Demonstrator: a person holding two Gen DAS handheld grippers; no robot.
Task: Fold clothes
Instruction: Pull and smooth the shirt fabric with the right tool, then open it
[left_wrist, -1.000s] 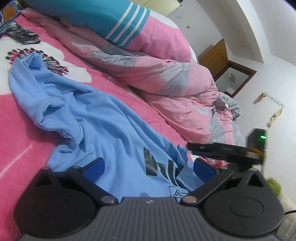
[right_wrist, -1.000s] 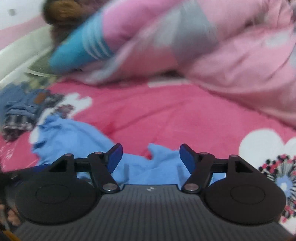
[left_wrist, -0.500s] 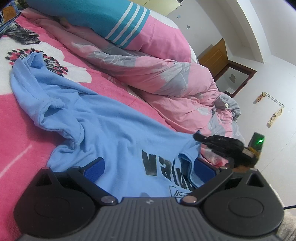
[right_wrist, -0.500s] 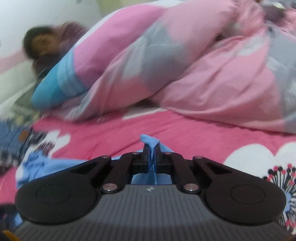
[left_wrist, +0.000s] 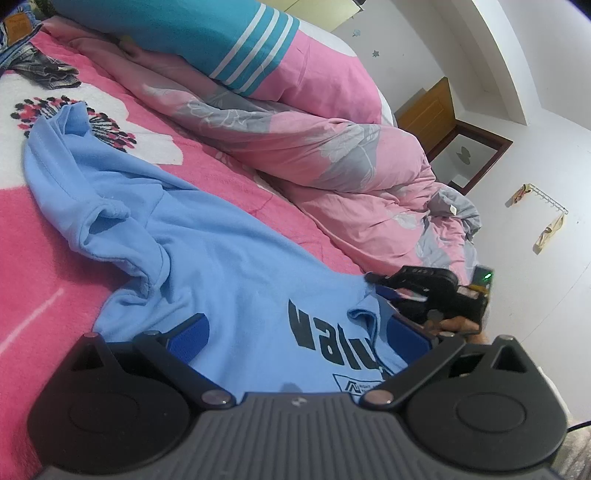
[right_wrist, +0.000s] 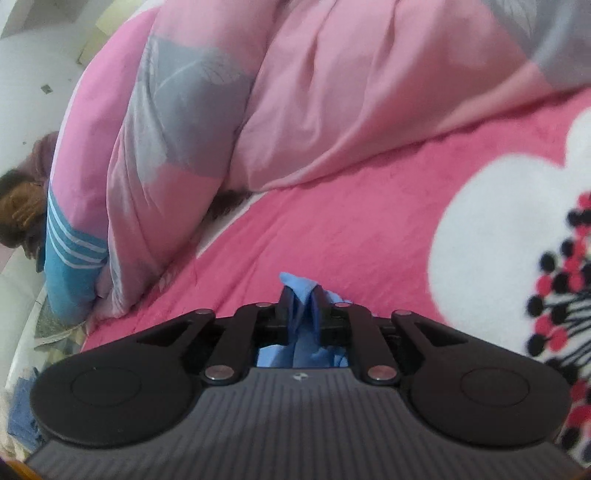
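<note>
We see the light blue shirt (left_wrist: 207, 258) lying spread on the pink bed cover (left_wrist: 33, 266), with its printed letters near us and one sleeve bunched at the far left. It is soft, light cloth that will sag and wrinkle, so we judge that it must be taken at an edge or corner, not in the middle, and pulled gently so the fold stays straight. Our left gripper (left_wrist: 295, 332) hovers wide apart above the near hem and holds nothing. Our right gripper (right_wrist: 301, 308) has a pinch of the blue cloth between its fingers; its jaws are opening a little now, yet the fabric looks pressed between the pads. The left wrist view shows the whole shirt, the quilt (left_wrist: 332, 155) at the far side and the right gripper at the right edge of the shirt. The right wrist view shows only the small tuft of cloth, but it alone lets us see the grip closely, and a person resting at the far left.
</note>
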